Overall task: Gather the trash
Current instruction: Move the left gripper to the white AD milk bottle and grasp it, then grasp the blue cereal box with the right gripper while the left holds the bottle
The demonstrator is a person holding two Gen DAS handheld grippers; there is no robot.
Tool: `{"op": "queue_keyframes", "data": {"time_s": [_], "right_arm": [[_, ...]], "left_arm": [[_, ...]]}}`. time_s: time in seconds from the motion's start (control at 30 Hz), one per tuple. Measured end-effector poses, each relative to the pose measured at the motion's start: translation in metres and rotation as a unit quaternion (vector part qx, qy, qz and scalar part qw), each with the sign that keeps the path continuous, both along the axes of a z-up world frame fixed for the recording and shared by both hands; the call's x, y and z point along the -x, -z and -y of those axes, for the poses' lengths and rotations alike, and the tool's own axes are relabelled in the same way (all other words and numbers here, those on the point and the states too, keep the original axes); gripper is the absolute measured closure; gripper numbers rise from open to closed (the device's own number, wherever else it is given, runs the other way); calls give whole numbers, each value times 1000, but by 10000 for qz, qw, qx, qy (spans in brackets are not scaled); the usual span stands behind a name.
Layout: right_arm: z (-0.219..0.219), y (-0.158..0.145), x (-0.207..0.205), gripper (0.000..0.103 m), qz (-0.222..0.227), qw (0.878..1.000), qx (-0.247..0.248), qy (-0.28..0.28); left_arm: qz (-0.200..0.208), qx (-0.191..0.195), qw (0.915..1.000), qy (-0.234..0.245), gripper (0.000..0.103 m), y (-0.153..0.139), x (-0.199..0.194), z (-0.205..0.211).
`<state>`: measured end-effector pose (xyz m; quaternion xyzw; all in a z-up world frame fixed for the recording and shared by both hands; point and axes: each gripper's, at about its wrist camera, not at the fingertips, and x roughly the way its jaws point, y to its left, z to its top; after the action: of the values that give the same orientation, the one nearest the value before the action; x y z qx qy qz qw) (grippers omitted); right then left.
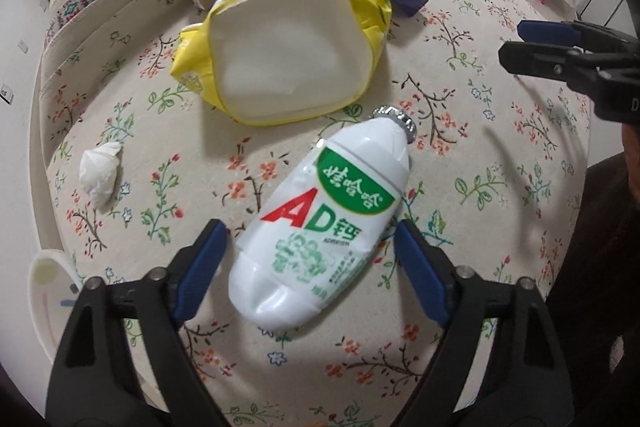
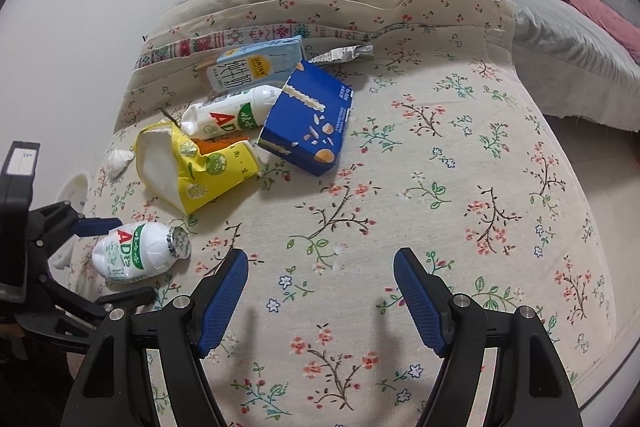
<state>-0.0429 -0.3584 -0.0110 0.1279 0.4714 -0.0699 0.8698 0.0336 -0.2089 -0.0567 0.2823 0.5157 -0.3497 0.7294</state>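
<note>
Floral sheet [image 2: 440, 155] covers the bed, w/ pink and grey bedding bunched at the far edge. Going left to right in the right wrist view: left gripper [image 2: 86, 259] sits at the left edge, jaws apart, straddling a white AD drink bottle [image 1: 320, 227] that lies on its side, foil cap pointing away. In the left wrist view the blue pads [image 1: 202, 269] flank the bottle's lower half w/ a visible gap each side, so not clamped, nothing gripped. Beyond it, a small wad of tissue [image 2: 118, 161], then a crumpled yellow bag [image 2: 200, 167] w/ white lining, mouth open. Behind the bag: a second AD bottle [image 2: 228, 113] and a pale blue milk carton [image 2: 256, 67]. Just right of those, a blue box [image 2: 308, 123], tilted, and a strip of foil wrapper [image 2: 344, 55]. Right gripper [image 2: 320, 291] hovers over bare sheet, jaws apart, empty.
</note>
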Motion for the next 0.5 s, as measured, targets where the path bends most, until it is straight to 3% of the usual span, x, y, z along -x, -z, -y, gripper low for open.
{"op": "queue_keyframes", "data": {"time_s": [0.23, 0.5], "right_arm": [[10, 3, -3, 26, -28, 9995, -242, 179], [23, 1, -14, 26, 13, 9974, -586, 414]], "left_arm": [[-217, 313, 9992, -136, 40, -6, -8, -4], [-435, 619, 9965, -351, 49, -19, -13, -31]]}}
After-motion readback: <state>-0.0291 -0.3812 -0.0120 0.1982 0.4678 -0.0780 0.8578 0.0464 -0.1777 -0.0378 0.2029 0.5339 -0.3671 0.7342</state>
